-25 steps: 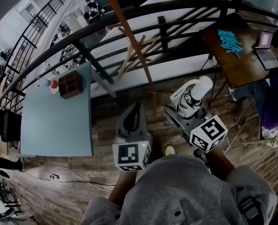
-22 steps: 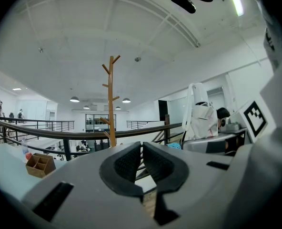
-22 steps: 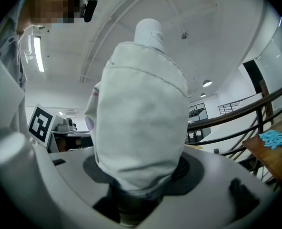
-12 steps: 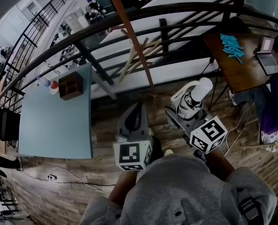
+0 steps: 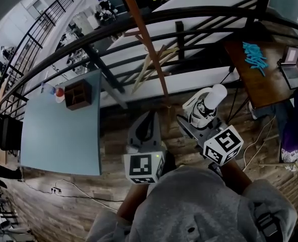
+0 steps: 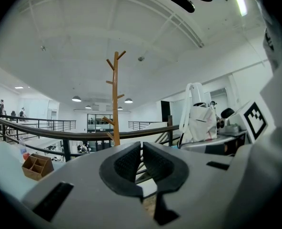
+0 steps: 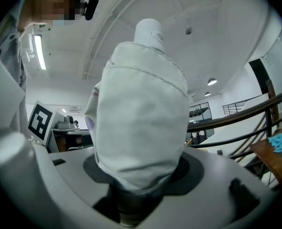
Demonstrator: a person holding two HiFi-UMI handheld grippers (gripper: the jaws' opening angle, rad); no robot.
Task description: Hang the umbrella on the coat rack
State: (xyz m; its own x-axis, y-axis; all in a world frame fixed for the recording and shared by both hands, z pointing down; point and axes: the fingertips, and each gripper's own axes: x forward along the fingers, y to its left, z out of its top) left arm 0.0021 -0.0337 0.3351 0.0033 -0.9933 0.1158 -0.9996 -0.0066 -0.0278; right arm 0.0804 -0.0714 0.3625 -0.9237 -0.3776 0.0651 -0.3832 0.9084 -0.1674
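- Bringing the white folded umbrella (image 7: 141, 113) to the tall reddish-brown wooden coat rack (image 5: 148, 44) looks like the step in hand; the rack's pegs are bare.
- The right tool (image 5: 200, 121) is clamped on the umbrella's lower part. Its jaws are spread wide around the bundled fabric, and the umbrella stands upright out of them.
- The left tool (image 5: 145, 130) has its jaws together with nothing between them.
- Both tools point roughly level, side by side just in front of the person's grey sweatshirt (image 5: 199, 205). The left one is aimed at the rack.
- The rack stands ahead by the black metal railing (image 5: 179, 34), well apart from both tools.
- Next, I judge, the right hand must lift and reach forward until a strap or handle can catch an upturned peg. Which part of the umbrella would catch is hard to tell.
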